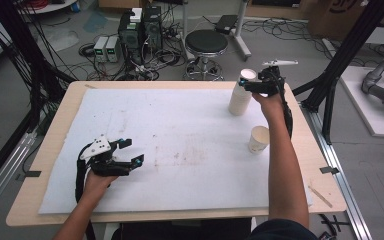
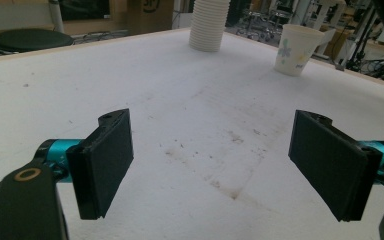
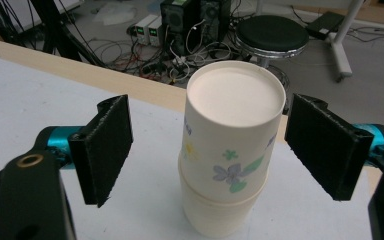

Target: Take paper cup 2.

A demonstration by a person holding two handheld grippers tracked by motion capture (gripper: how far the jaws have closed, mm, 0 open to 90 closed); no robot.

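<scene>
Right tool (image 3: pixel 207 152) hangs spread around the top cup (image 3: pixel 230 132) of the inverted stack (image 1: pixel 241 96) at the worktop's (image 1: pixel 45 150) far right, its thin, light, crushable paper probably wanting a gentle mid-wall pinch.

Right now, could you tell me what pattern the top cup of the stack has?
Small flowers and leaves on white top cup, clearest in the right gripper view.

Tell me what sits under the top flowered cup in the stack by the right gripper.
Under the top flowered cup, upside down, the stack of cups carries it, standing on the white cloth. The right gripper straddles it with jaws apart. The inside of the cups is hidden.
</scene>
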